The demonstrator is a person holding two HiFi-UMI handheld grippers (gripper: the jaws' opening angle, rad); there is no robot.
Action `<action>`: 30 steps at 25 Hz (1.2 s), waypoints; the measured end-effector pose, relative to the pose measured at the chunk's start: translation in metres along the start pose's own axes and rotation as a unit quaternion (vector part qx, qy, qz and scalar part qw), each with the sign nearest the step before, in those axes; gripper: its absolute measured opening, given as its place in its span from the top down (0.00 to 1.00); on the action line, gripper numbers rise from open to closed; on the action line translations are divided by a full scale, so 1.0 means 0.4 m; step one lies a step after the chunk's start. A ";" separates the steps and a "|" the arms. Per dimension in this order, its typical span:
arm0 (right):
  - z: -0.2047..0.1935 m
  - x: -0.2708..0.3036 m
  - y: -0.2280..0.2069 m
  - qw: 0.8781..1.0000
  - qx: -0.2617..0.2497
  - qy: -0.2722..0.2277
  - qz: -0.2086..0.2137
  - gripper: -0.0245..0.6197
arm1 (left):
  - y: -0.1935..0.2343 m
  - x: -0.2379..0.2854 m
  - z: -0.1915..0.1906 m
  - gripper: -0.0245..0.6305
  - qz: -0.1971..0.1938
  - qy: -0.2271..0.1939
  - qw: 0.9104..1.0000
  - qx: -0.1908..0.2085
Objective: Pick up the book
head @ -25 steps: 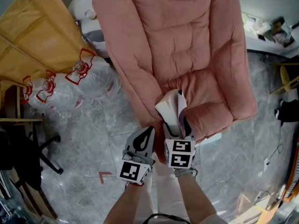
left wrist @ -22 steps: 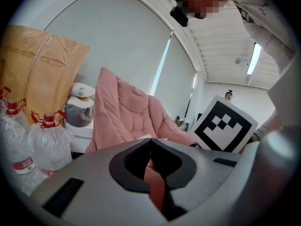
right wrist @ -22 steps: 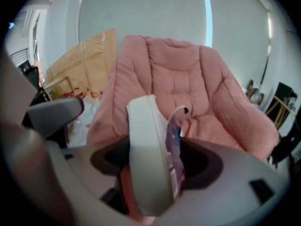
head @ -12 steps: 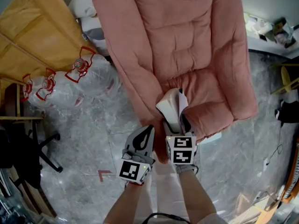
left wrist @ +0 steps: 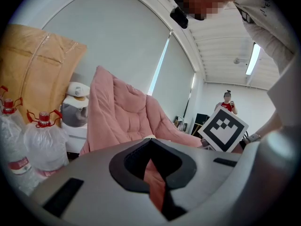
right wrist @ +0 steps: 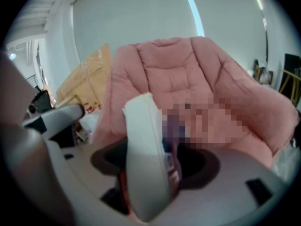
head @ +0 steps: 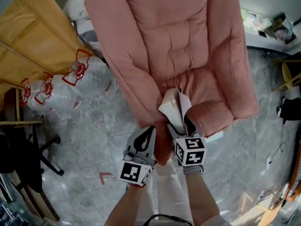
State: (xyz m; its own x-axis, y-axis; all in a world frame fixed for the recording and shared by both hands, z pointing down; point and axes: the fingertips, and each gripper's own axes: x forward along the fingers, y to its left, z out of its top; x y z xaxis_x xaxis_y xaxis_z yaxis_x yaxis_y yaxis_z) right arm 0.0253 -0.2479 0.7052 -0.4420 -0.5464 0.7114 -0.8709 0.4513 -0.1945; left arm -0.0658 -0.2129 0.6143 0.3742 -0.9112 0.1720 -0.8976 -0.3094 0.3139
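One book [head: 173,106] clamped in right gripper [head: 180,122].

Head camera sits high, staring steeply down past both forearms onto the pink armchair [head: 178,46] and the grey floor [head: 84,140]. The left gripper [head: 149,130] camera rides low by the seat's front edge, looking up along its jaws at the chair from its left side, and catches the water bottles [left wrist: 44,142] the head view has too. The right gripper [head: 182,122] camera faces the chair square-on, book [right wrist: 146,159] right against the lens, left gripper at its left edge.
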 end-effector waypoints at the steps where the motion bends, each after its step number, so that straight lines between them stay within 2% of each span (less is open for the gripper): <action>1: -0.001 -0.003 -0.004 1.000 0.000 -0.001 0.003 0.46 | -0.003 0.002 0.001 0.94 0.000 0.001 1.000 -0.001; 9: 0.004 -0.022 -0.032 1.000 -0.021 -0.008 -0.006 0.47 | -0.008 0.007 0.004 0.94 -0.004 -0.006 1.000 0.012; 14: 0.003 -0.031 -0.049 1.000 -0.011 -0.013 -0.011 0.47 | -0.019 0.015 0.003 0.94 -0.008 -0.002 1.000 0.006; 18: 0.010 -0.057 -0.122 0.998 0.001 -0.022 -0.056 0.47 | -0.022 0.021 0.002 0.94 -0.014 -0.004 1.000 0.013; 20: -0.004 -0.056 -0.159 0.998 0.004 -0.004 -0.066 0.48 | -0.024 0.024 0.001 0.94 -0.015 -0.002 1.000 0.008; 22: -0.024 -0.045 -0.177 0.997 -0.018 0.026 -0.069 0.48 | -0.032 0.029 -0.001 0.94 -0.019 -0.001 1.000 0.007; 23: -0.028 -0.043 -0.184 0.996 -0.029 0.034 -0.074 0.49 | -0.037 0.032 -0.002 0.94 -0.021 -0.001 1.000 0.009; 26: -0.021 -0.037 -0.198 0.996 -0.031 0.031 -0.081 0.60 | -0.045 0.040 -0.009 0.94 -0.027 0.000 1.000 0.011; 30: -0.028 -0.017 -0.192 0.996 -0.023 0.041 -0.075 0.62 | -0.055 0.051 -0.010 0.94 -0.029 0.001 1.000 0.007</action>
State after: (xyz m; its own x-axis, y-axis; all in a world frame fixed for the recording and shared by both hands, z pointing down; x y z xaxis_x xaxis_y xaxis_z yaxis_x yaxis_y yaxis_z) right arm 0.0976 -0.2710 0.7229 -0.2872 -0.5515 0.7832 -0.9144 0.4014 -0.0527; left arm -0.0376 -0.2236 0.6146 0.4256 -0.8914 0.1560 -0.8779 -0.3649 0.3100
